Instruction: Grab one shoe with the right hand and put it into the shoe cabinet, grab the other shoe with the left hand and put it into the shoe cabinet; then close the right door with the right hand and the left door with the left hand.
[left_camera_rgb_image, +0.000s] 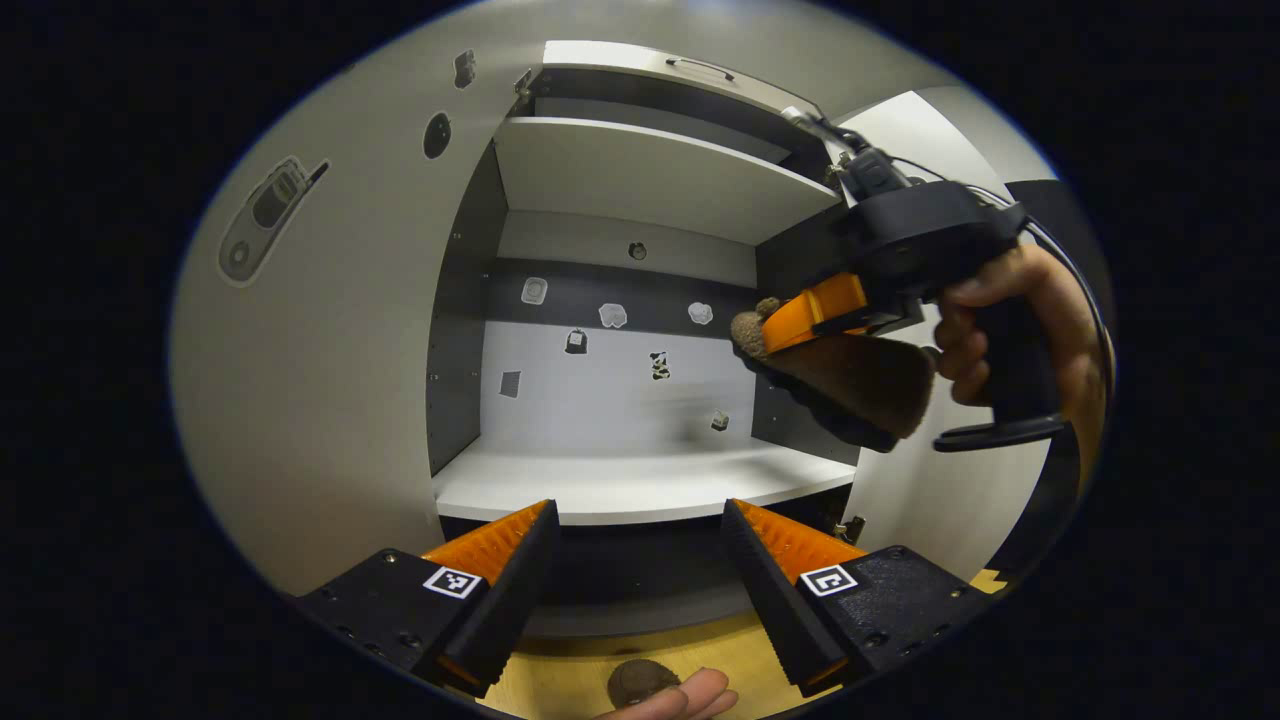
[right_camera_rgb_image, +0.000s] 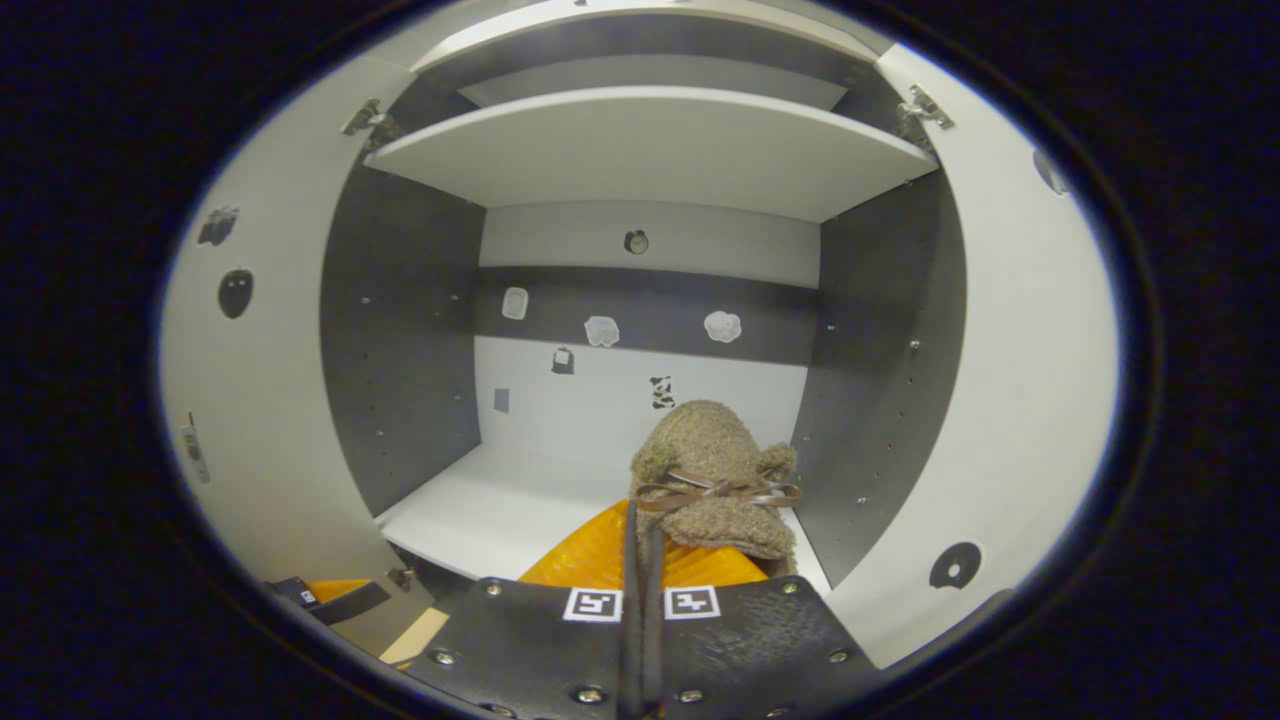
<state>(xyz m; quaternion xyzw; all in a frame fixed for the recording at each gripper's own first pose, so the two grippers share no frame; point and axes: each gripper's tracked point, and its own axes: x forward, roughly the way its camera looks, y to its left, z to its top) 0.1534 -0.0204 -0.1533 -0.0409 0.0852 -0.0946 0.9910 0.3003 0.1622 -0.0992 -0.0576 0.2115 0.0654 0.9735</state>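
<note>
A brown fuzzy shoe (right_camera_rgb_image: 715, 465) with a thin bow is pinched in my right gripper (right_camera_rgb_image: 645, 545), whose orange fingers are shut on its heel end. In the left gripper view that shoe (left_camera_rgb_image: 850, 375) hangs in the air at the right edge of the open shoe cabinet, above the white lower shelf (left_camera_rgb_image: 620, 480), with the right gripper (left_camera_rgb_image: 815, 315) on it. My left gripper (left_camera_rgb_image: 638, 510) stands open with nothing in it, in front of the shelf's edge. The other brown shoe (left_camera_rgb_image: 640, 680) lies on the wooden surface below it, beside a fingertip (left_camera_rgb_image: 690, 695).
Both cabinet doors are swung wide: the left door (left_camera_rgb_image: 330, 400) and the right door (right_camera_rgb_image: 1010, 400). An upper shelf (right_camera_rgb_image: 650, 150) roofs the compartment, and its back wall (right_camera_rgb_image: 620, 390) carries small stickers. The left gripper (right_camera_rgb_image: 335, 595) shows low at the left door.
</note>
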